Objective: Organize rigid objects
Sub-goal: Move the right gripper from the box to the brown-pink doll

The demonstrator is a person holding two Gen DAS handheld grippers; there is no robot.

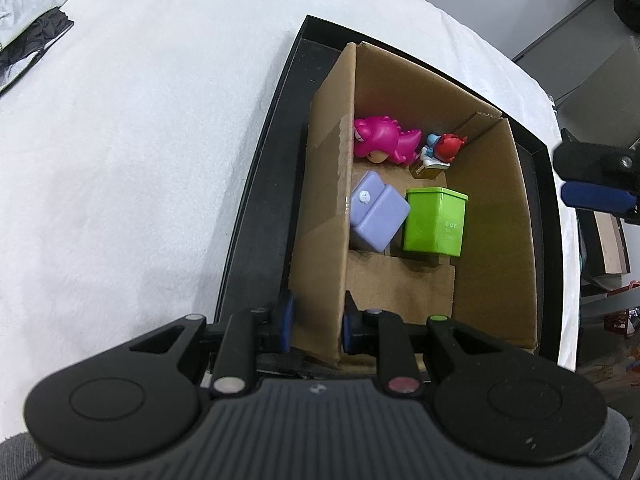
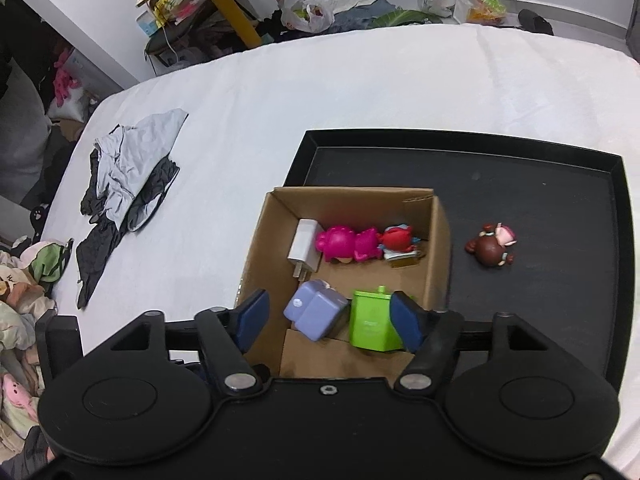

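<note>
An open cardboard box stands in the left part of a black tray. Inside lie a pink toy, a red and blue figurine, a white charger, a purple block and a green box. A brown figurine lies on the tray to the right of the box. My left gripper is shut on the box's left wall. My right gripper hovers open above the purple block and green box, holding nothing.
The tray sits on a white sheet. A grey and black garment lies crumpled to the left. Soft toys pile up at the left edge. Bags, a yellow table and floor clutter lie beyond the far edge.
</note>
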